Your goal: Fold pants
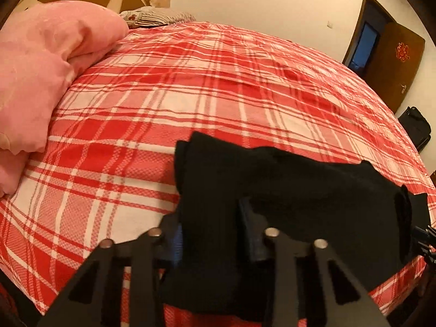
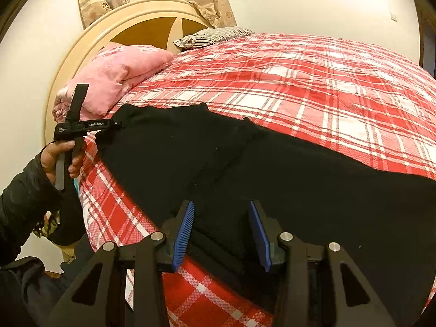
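The black pants lie spread along the near edge of the plaid bed, so both claws can take an end: the left gripper is clenched on cloth, while the right gripper straddles the hem, not visibly pinching.
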The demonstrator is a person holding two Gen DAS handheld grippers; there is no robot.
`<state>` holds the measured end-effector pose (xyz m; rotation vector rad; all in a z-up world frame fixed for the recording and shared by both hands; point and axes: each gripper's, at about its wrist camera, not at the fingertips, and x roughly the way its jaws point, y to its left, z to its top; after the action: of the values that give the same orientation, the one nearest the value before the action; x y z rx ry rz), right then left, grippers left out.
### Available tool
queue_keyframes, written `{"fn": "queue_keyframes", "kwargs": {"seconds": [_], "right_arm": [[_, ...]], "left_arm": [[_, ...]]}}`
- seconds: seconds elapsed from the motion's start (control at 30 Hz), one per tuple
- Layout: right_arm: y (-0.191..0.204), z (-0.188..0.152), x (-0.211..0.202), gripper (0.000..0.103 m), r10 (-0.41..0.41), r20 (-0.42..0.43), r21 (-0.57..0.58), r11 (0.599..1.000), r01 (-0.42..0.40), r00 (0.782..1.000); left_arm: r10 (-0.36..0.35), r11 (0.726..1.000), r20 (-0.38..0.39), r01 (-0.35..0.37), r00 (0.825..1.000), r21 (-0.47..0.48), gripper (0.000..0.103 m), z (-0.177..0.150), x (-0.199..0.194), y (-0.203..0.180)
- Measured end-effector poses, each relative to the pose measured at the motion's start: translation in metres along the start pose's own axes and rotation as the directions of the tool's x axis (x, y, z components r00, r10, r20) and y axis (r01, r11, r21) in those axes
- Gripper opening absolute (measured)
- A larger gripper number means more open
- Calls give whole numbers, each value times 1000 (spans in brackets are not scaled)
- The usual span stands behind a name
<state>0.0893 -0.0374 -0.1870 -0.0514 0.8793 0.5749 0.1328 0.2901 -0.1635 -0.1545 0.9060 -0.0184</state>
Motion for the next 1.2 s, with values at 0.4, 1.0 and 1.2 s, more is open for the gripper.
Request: {"fn": "queue_keyframes", "kwargs": {"seconds": [0.4,1.0,1.2], "right_arm": [[-2,10,-31,44,-48,66,2,999,48,997],[-79,-7,-104,44,-276,131,248,939,238,952],[-99,-23,-121,44,-328,140,323,907,270,934]], "left_arm": [[-77,996,-18,76,997,-53,26,1,0,8],[-280,960,69,279,957,30,23,23,-106,-103],[-399,910,34,392,916,137,23,29,-119,-174]]}}
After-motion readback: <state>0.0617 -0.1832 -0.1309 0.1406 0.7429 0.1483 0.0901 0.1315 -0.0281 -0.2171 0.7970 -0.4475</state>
